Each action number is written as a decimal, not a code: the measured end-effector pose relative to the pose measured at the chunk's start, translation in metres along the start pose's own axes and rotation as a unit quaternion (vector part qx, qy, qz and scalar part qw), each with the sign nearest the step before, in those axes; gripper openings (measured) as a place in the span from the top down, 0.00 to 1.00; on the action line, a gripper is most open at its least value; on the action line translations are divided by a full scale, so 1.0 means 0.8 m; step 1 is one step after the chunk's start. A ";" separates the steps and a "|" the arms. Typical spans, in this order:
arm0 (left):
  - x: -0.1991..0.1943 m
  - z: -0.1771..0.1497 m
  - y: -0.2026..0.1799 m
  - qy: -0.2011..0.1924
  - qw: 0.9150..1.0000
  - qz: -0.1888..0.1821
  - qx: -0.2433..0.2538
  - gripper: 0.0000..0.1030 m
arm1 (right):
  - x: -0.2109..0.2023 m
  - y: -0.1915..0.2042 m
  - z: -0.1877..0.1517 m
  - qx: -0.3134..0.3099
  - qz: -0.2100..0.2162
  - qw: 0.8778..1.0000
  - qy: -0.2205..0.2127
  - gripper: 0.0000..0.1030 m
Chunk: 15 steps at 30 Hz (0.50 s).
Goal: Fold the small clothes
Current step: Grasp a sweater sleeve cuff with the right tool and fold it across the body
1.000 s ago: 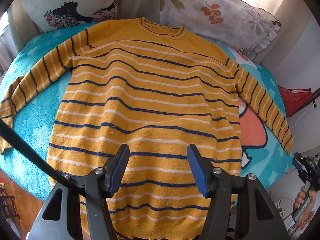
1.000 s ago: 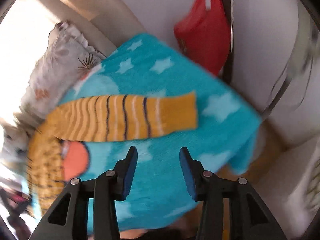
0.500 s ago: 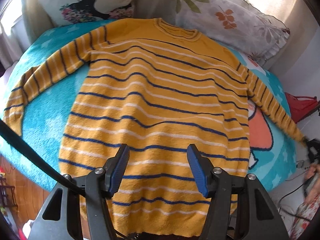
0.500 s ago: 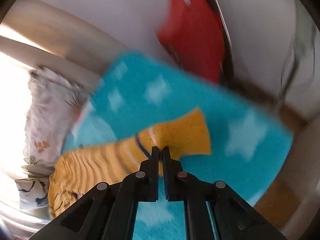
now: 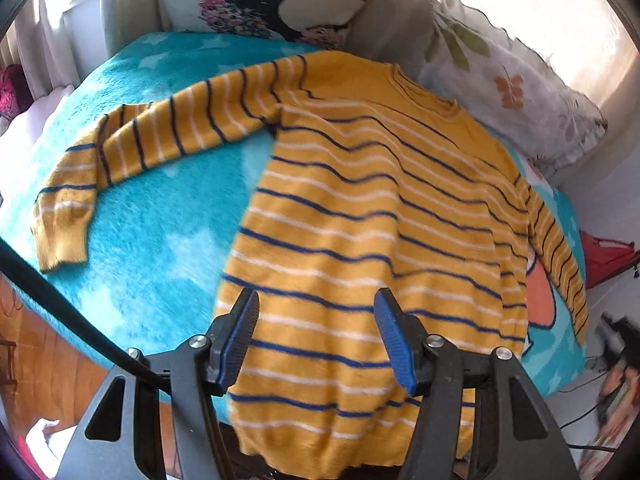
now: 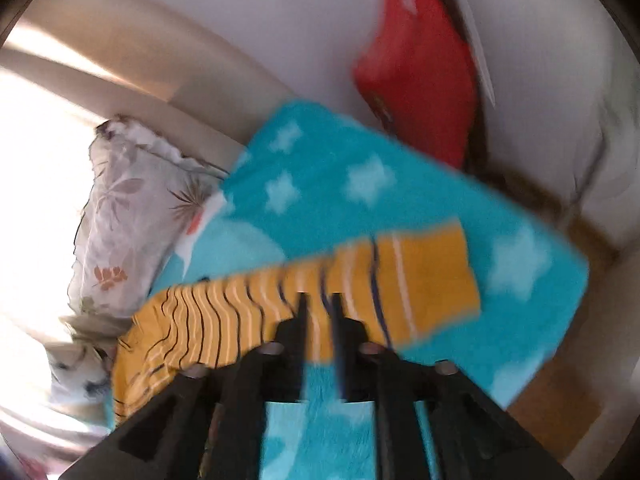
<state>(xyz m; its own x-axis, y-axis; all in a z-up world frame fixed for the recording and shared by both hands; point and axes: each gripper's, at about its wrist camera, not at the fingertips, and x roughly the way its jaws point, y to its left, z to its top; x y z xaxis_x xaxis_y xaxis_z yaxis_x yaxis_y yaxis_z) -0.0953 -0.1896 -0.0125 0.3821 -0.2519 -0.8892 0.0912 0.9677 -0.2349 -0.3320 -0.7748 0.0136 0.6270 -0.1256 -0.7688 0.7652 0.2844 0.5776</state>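
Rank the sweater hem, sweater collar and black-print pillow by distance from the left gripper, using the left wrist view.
From the left gripper:
1. Sweater hem, just below the gripper.
2. Sweater collar, far end, slightly right.
3. Black-print pillow, beyond the blanket, at the top.

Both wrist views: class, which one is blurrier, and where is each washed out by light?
Right wrist view: heavier motion blur, smearing the sweater sleeve and the right claw; overexposed at its left edge. Left wrist view: sharper, blown out in the top right corner.

Teal star blanket (image 5: 168,208); floral pillows (image 5: 508,92); red bag (image 6: 420,80)
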 end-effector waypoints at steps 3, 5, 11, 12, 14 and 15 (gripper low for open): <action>0.002 0.013 0.011 0.004 1.000 0.004 0.006 0.42 | 0.016 -0.031 -0.022 0.046 -0.001 0.999 0.004 0.60; 0.006 0.018 0.013 0.012 1.000 0.006 0.015 0.42 | 0.030 -0.043 -0.029 0.053 -0.016 0.998 0.006 0.59; -0.002 0.021 0.003 0.008 0.998 0.022 0.053 0.42 | 0.052 -0.055 -0.007 0.084 -0.019 0.996 -0.040 0.51; -0.004 0.022 0.002 0.007 0.998 0.024 0.056 0.42 | 0.057 -0.053 0.002 0.083 -0.019 0.995 -0.044 0.51; -0.005 0.022 0.003 0.006 0.998 0.026 0.056 0.42 | 0.066 -0.045 0.015 0.080 -0.015 0.996 -0.036 0.86; -0.006 0.022 0.004 0.006 0.998 0.026 0.057 0.42 | 0.066 -0.038 0.019 0.074 -0.019 0.996 -0.033 0.96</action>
<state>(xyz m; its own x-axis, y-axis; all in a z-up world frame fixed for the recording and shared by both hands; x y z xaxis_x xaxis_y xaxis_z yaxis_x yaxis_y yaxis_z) -0.0807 -0.1850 -0.0017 0.3784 -0.1998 -0.9038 0.1755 0.9742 -0.1418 -0.3202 -0.8049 -0.0401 0.6013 -0.1975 -0.7743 0.7990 0.1345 0.5861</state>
